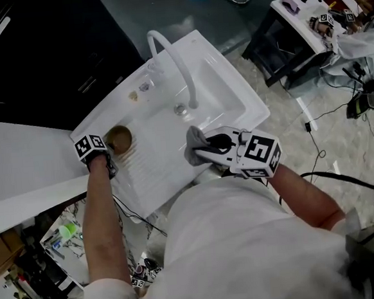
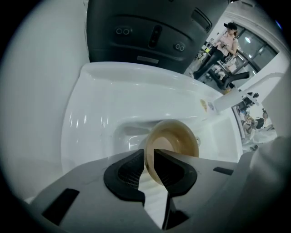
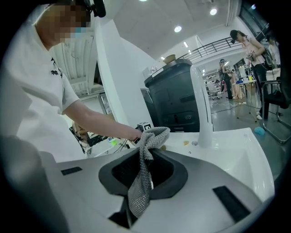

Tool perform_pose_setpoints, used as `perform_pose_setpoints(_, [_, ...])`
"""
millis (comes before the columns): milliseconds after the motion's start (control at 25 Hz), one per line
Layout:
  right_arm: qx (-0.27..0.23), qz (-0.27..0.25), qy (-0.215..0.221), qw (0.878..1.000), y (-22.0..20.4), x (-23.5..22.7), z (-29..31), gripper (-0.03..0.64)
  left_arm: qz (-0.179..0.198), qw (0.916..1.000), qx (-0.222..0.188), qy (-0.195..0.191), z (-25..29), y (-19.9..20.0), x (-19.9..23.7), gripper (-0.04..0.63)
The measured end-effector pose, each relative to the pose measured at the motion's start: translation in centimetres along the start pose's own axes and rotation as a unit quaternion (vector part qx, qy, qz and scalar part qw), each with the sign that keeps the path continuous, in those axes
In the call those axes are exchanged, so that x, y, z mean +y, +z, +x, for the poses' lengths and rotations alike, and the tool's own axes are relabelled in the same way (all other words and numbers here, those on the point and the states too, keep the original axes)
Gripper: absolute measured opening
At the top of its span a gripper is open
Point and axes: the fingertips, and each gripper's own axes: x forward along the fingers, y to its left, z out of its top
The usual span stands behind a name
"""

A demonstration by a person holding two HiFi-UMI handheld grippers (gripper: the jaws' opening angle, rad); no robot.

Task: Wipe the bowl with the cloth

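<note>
A brown bowl (image 1: 118, 139) rests on the left end of the white sink unit's drainboard (image 1: 156, 170). My left gripper (image 1: 109, 154) is at the bowl's near edge. In the left gripper view the bowl (image 2: 175, 139) is tilted, with its near rim between my left gripper's (image 2: 149, 160) jaws. The jaws stand slightly apart around the rim without pinching it. My right gripper (image 1: 201, 152) hovers over the sink's front edge, shut on a grey cloth (image 1: 195, 143). In the right gripper view the cloth (image 3: 146, 157) hangs bunched between that gripper's (image 3: 145, 170) pads.
A white curved faucet (image 1: 174, 57) arches over the basin (image 1: 218, 91) to the right of the drainboard. A black appliance (image 1: 38, 54) stands behind the sink. A cluttered cart (image 1: 306, 20) and floor cables (image 1: 338, 108) lie at right; shelves of small items (image 1: 59, 243) at lower left.
</note>
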Motion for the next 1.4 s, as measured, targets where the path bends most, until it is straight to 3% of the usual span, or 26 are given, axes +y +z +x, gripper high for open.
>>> perform_pose_setpoints(120, [-0.001,-0.002,0.008,1.0,0.1,-0.1,-0.2,0.046,0.009,0.9998,-0.01,0.017,-0.6,0.1,0.0,0.098])
perform_pose_setpoints(360, [-0.003,-0.014,0.033,0.999,0.6,-0.4,-0.7,0.046,0.023,0.9941,-0.072,0.078,-3.7,0.9,0.3,0.101])
perform_pose_setpoints(520, [-0.004,-0.016,0.057,0.998,0.5,-0.5,-1.7,0.046,0.042,0.978,-0.134,0.154,-7.1,1.1,0.8,0.1])
perform_pose_setpoints(680, [0.003,-0.034,0.083,0.996,0.5,-0.5,-2.5,0.046,0.027,0.9636,-0.205,0.17,-10.5,0.1,0.0,0.039])
perform_pose_setpoints(840, [0.007,-0.053,0.11,0.993,0.5,-0.2,-3.5,0.045,0.0,0.9559,-0.266,0.124,-12.6,-2.7,-2.9,0.012])
perform_pose_setpoints(1040, [0.021,-0.062,0.15,0.986,-0.7,0.2,-5.3,0.046,0.005,0.9403,-0.34,-0.001,-14.9,-7.7,-11.2,0.011])
perform_pose_setpoints(1240, [0.039,-0.069,0.197,0.977,-2.7,1.2,-6.9,0.046,0.017,0.9268,-0.366,-0.081,-16.8,-14.5,-19.3,0.011])
perform_pose_setpoints(1400, [0.046,-0.082,0.199,0.975,-3.7,1.4,-7.7,0.046,0.033,0.9175,-0.365,-0.153,-17.8,-18.6,-25.3,0.011])
